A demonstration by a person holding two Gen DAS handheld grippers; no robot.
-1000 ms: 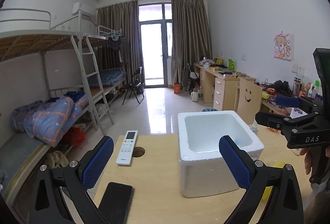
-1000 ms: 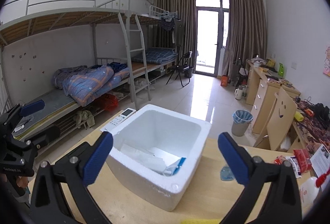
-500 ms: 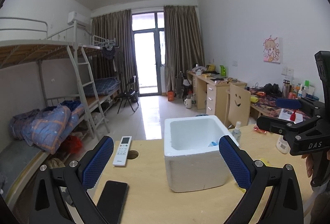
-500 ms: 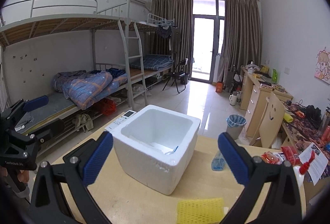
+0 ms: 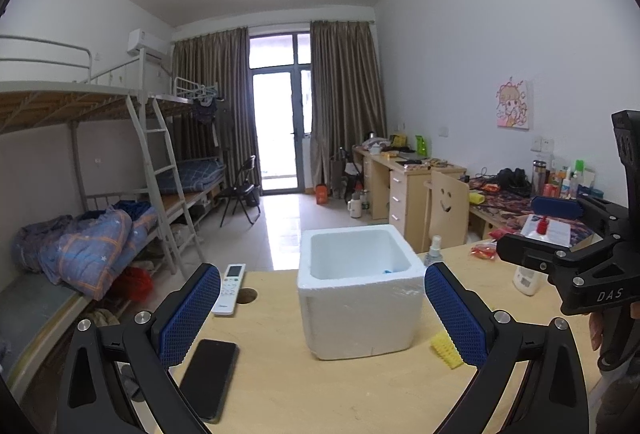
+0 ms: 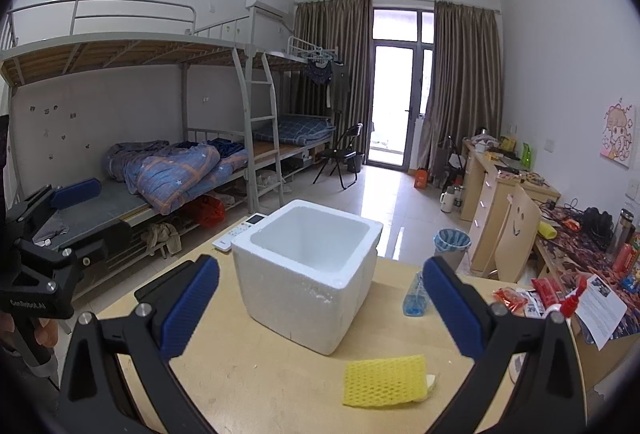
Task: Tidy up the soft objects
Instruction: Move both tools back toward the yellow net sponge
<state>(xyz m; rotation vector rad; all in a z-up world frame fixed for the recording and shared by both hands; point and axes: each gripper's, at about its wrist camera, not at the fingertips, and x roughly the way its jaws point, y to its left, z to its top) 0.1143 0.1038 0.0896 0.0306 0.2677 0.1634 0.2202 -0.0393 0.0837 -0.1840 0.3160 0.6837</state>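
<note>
**Both grippers pull back from the foam box**

Over the last second both cameras have drawn away from the white foam box (image 6: 308,274), which now looks smaller and farther off. The yellow sponge (image 6: 384,381), out of sight a second ago, now lies in full view before the right gripper (image 6: 320,308). The left gripper (image 5: 322,310) view now shows the sponge and more of the table (image 5: 320,394).

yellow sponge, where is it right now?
The yellow sponge lies flat on the wooden table, low in the right wrist view, just in front of the white foam box, apart from it. The left wrist view shows it right of the box.
</note>
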